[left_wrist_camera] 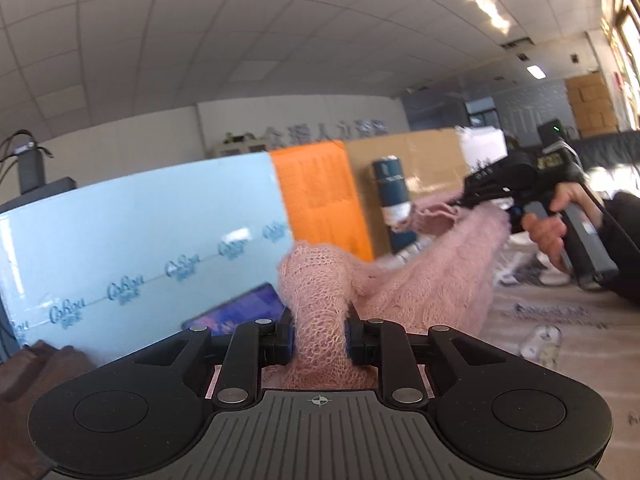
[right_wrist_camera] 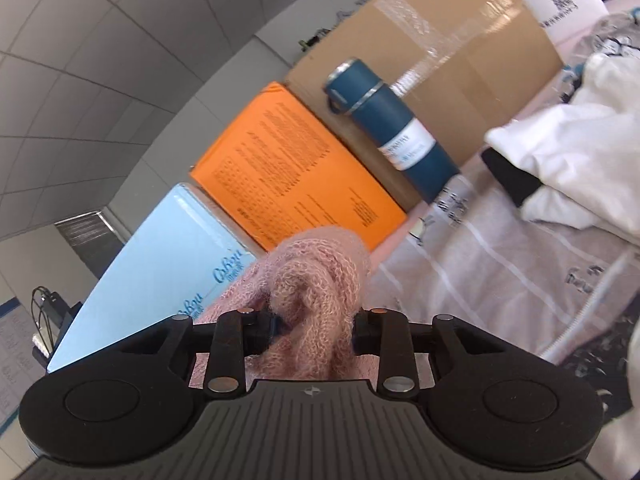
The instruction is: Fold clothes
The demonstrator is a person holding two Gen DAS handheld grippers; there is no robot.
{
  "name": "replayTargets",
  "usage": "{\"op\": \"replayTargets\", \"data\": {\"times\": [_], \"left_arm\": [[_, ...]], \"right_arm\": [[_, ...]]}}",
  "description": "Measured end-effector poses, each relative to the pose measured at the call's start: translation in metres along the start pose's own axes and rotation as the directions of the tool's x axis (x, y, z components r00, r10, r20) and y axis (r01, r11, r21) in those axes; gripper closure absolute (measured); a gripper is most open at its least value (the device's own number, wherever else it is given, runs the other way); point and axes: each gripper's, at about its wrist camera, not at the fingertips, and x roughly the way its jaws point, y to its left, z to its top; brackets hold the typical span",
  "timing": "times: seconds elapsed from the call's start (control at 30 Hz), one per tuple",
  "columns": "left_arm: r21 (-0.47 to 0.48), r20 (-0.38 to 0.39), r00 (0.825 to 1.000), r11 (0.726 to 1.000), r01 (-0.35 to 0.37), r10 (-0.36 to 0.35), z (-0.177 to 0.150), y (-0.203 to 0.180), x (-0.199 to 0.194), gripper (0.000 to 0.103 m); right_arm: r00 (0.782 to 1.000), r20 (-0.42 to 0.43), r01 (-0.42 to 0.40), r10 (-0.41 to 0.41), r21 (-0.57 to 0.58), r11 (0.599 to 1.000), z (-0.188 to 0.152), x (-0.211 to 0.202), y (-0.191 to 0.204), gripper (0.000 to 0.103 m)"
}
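Note:
A pink loose-knit sweater [left_wrist_camera: 436, 260] hangs stretched in the air between both grippers. My left gripper [left_wrist_camera: 319, 338] is shut on a bunched edge of it, the knit squeezed between the blue pads. In the left wrist view the right gripper [left_wrist_camera: 472, 196] shows at the far right, held by a hand [left_wrist_camera: 546, 232], gripping the sweater's other end. In the right wrist view my right gripper [right_wrist_camera: 316, 330] is shut on a thick roll of the pink sweater [right_wrist_camera: 320, 276], and this view is tilted.
A light blue box [left_wrist_camera: 140, 248], an orange box [left_wrist_camera: 320, 196] and a cardboard box [left_wrist_camera: 420, 160] stand along the back. A dark blue flask [right_wrist_camera: 394, 136] stands before the cardboard. White clothes [right_wrist_camera: 576, 148] lie on the striped cover [right_wrist_camera: 480, 264]. A phone [left_wrist_camera: 240, 312] leans by the blue box.

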Motion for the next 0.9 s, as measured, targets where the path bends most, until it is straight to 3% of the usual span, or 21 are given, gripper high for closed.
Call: {"op": "replayTargets", "data": {"times": [0.17,0.2,0.27,0.33,0.43,0.5,0.57,0.67,0.77,0.9], "left_arm": [[0.116,-0.128,0.988,0.989,0.095,-0.080,-0.017,-0.026,-0.007,0.079],[0.115,-0.140,0.986,0.988,0.105,-0.089,-0.019,-0.028,-0.007,0.079],[0.120,-0.162,0.982,0.986,0.117,-0.097,-0.023,-0.031,-0.008,0.079],[0.141,-0.179,0.980,0.984,0.113,-0.087,-0.025,-0.034,-0.008,0.079],[0.154,-0.201,0.976,0.982,0.110,-0.078,-0.027,-0.037,-0.006,0.070],[0.162,-0.195,0.979,0.982,0.092,-0.060,-0.026,-0.038,-0.006,0.064],[0.166,-0.186,0.981,0.983,0.078,-0.046,-0.023,-0.036,-0.006,0.046],[0.156,-0.164,0.986,0.985,0.069,-0.043,-0.016,-0.032,-0.005,0.036],[0.085,-0.135,0.985,0.990,0.115,-0.103,-0.006,-0.025,-0.003,0.022],[-0.005,-0.104,0.976,0.982,0.190,-0.189,0.002,-0.018,0.003,0.018]], "right_arm": [[0.988,-0.089,0.129,-0.124,0.052,0.990,-0.015,-0.011,-0.023,0.066],[0.988,-0.078,0.139,-0.135,0.061,0.988,-0.015,-0.015,-0.025,0.065],[0.986,-0.051,0.160,-0.156,0.076,0.984,-0.015,-0.023,-0.029,0.051],[0.981,0.021,0.192,-0.193,0.060,0.980,-0.014,-0.032,-0.027,0.047],[0.949,0.144,0.278,-0.279,0.030,0.960,-0.012,-0.046,-0.023,0.040],[0.948,0.190,0.258,-0.254,0.004,0.966,-0.011,-0.054,-0.019,0.032],[0.957,0.221,0.201,-0.189,-0.029,0.979,-0.013,-0.061,-0.014,0.016],[0.972,0.211,0.135,-0.104,-0.142,0.981,-0.018,-0.064,0.001,0.006],[0.988,0.148,0.085,-0.051,-0.235,0.968,-0.024,-0.058,0.013,0.003],[0.997,0.079,0.043,-0.019,-0.320,0.946,-0.033,-0.051,0.024,0.002]]}}
